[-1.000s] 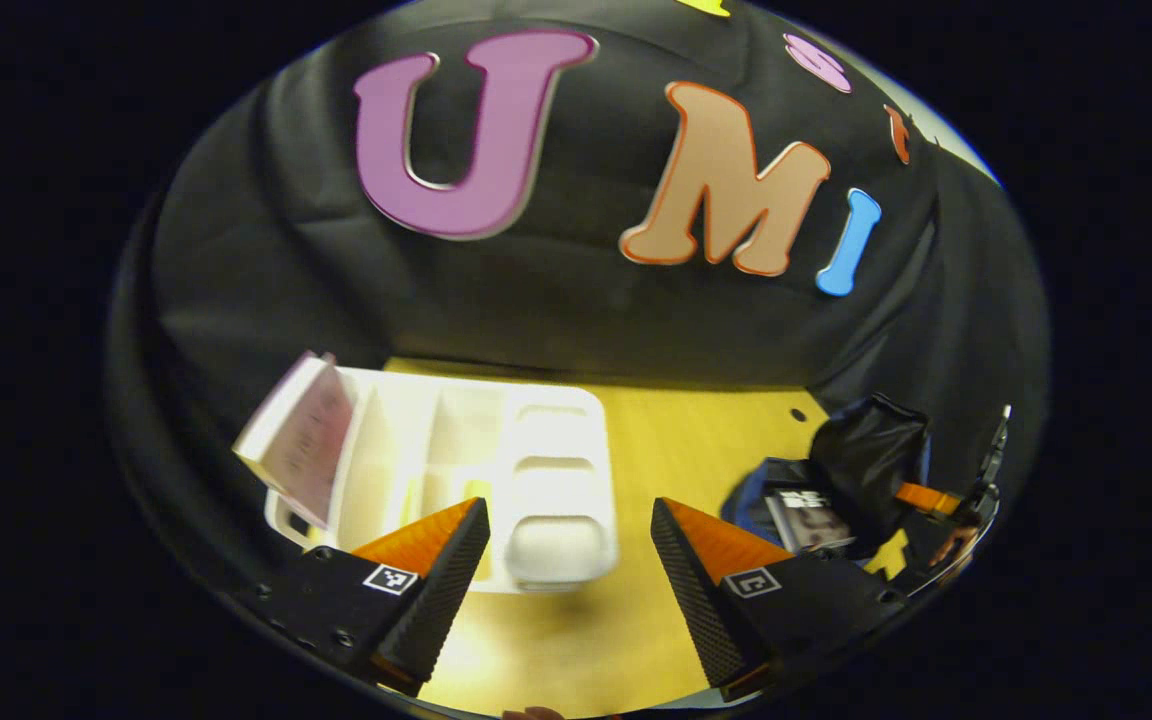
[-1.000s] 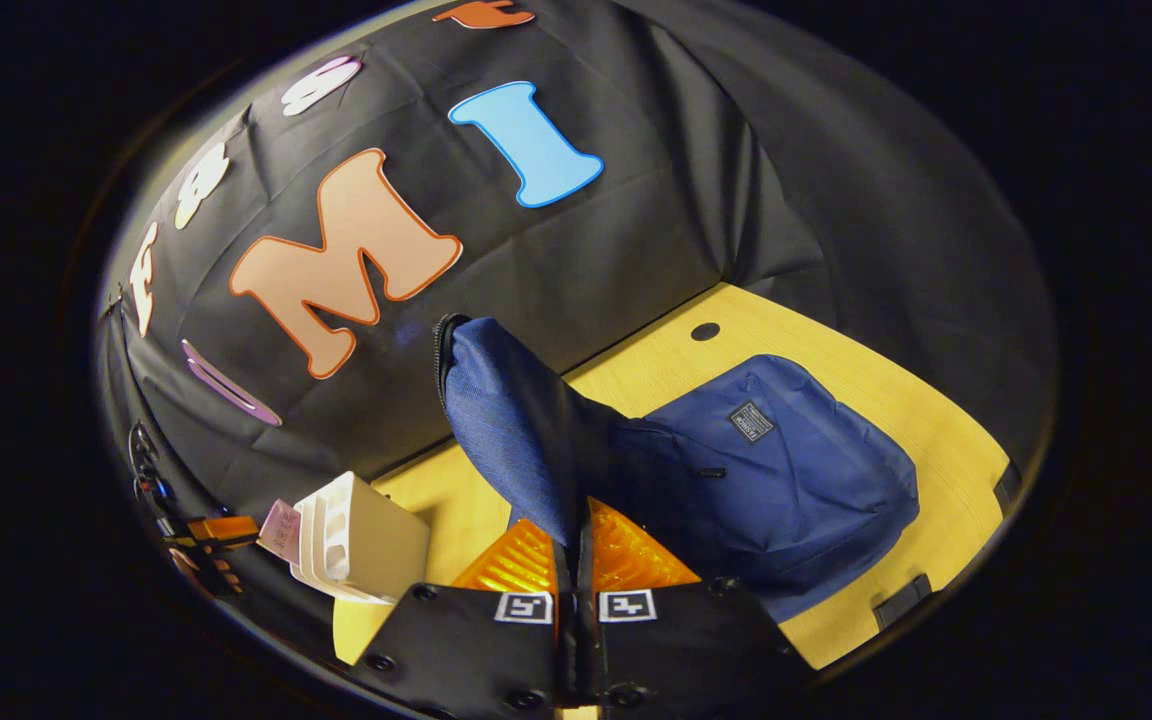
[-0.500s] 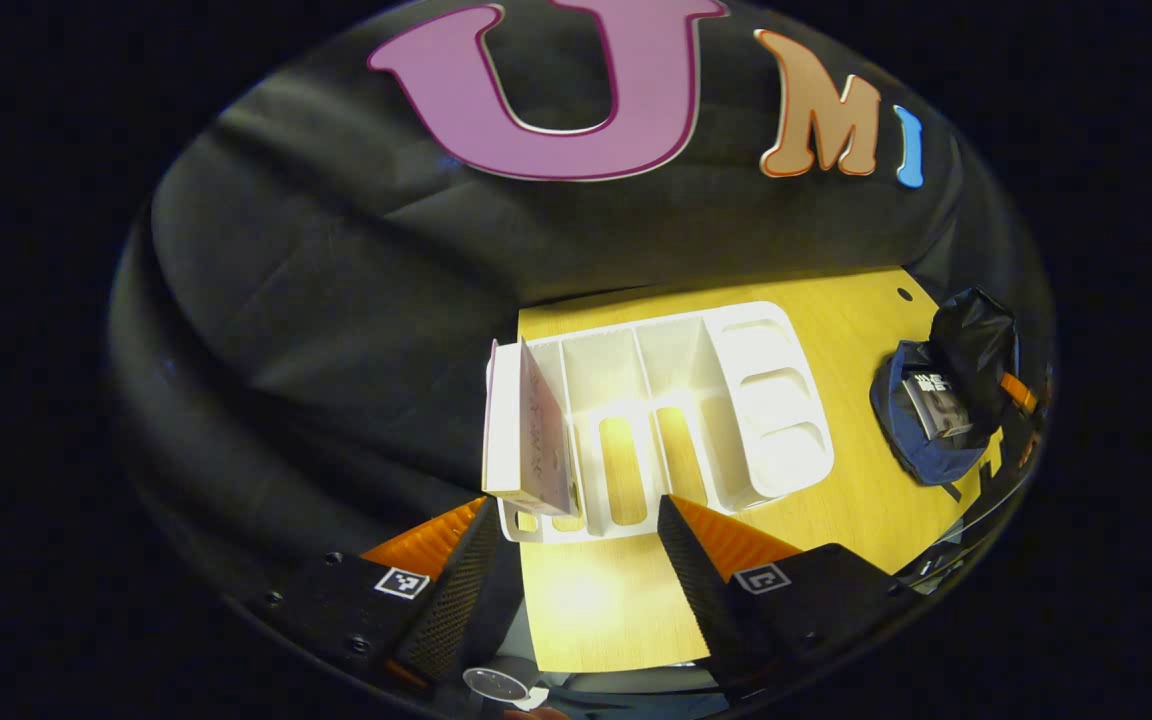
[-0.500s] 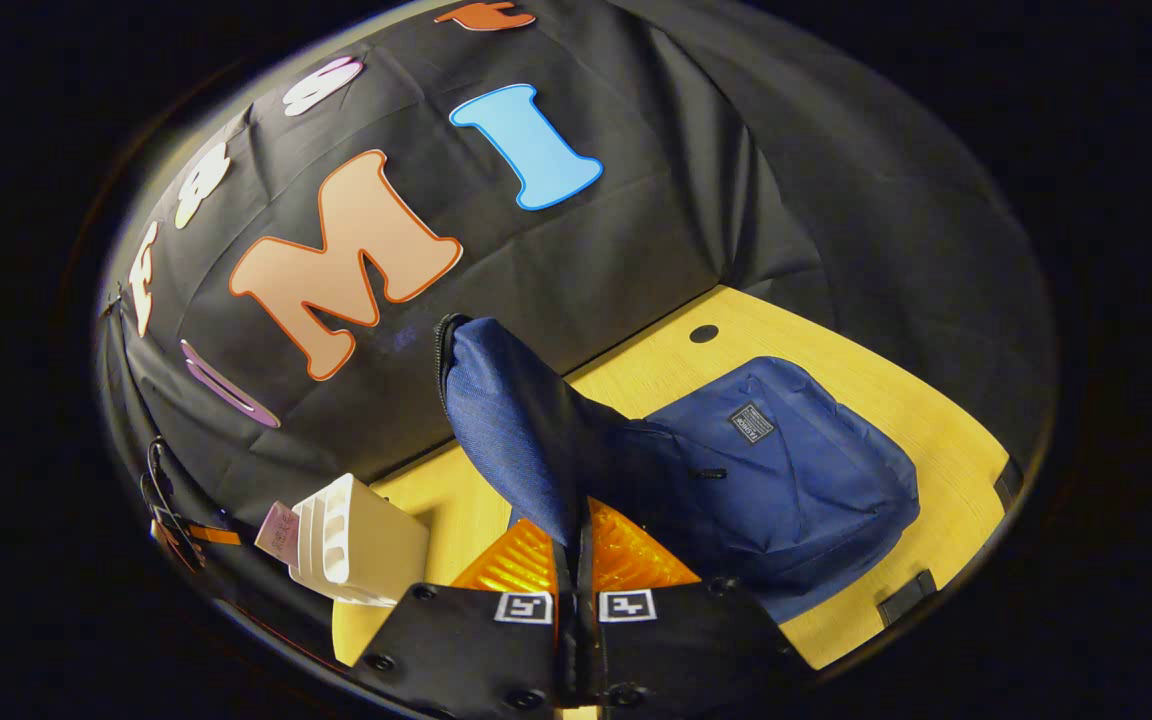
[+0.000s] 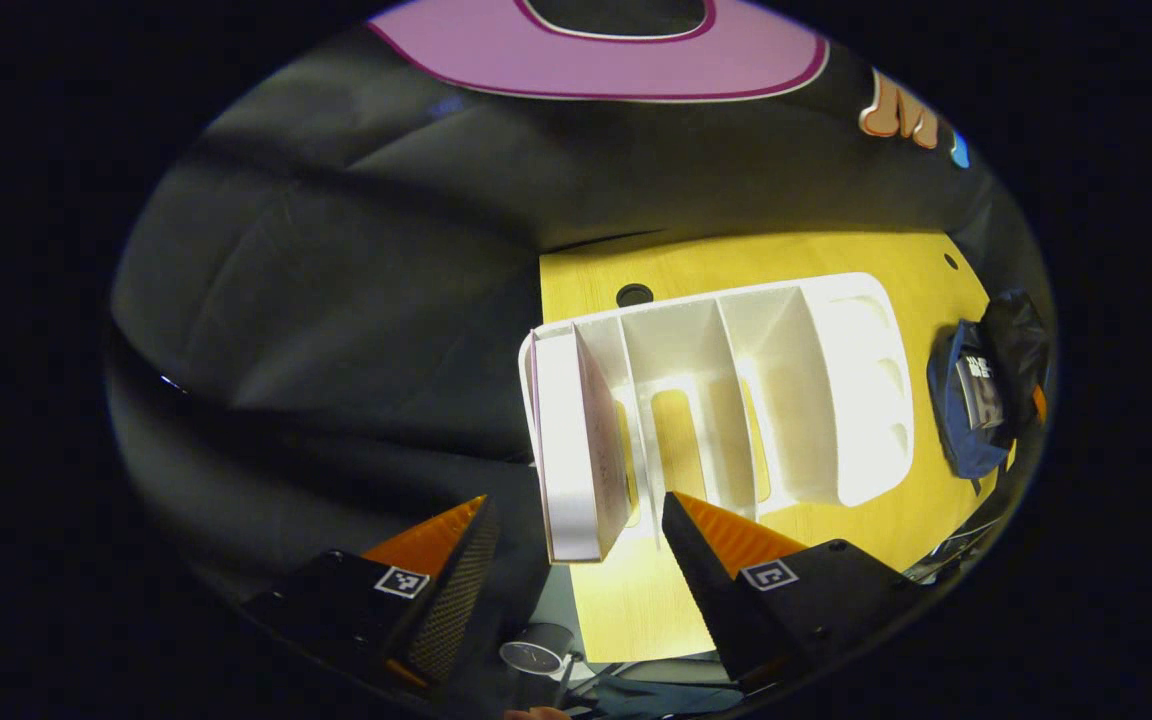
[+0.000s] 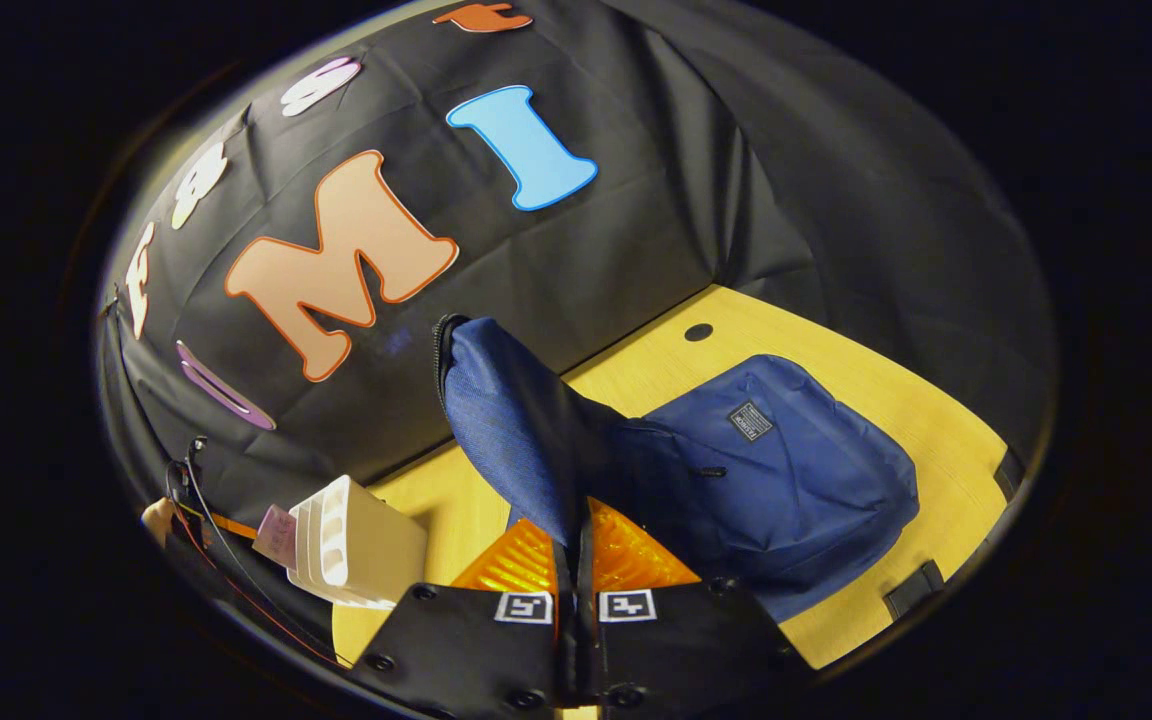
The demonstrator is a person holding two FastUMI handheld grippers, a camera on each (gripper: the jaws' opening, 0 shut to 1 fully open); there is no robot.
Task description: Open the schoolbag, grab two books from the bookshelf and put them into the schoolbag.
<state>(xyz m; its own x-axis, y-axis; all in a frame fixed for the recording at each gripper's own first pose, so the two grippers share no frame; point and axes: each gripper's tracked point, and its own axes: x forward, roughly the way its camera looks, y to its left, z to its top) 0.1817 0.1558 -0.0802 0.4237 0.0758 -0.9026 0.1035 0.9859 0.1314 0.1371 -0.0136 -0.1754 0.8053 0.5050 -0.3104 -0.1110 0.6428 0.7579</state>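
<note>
Fingers of left gripper (image 5: 568, 548) spread, second book (image 5: 576, 450) just ahead between them, ungrasped. Right gripper (image 6: 576, 560) clamps schoolbag (image 6: 776, 470) flap (image 6: 506, 420) up; one book (image 5: 981, 385) inside.

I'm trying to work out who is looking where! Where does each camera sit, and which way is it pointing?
Left gripper view: rides on the left gripper, looking down at the white bookshelf with a book in its end slot; its open fingers frame that book.
Right gripper view: rides on the right gripper, facing the booth wall; its fingers pinch the blue schoolbag flap.
Shared: both views show the bookshelf, the book, the schoolbag and the yellow table.
</note>
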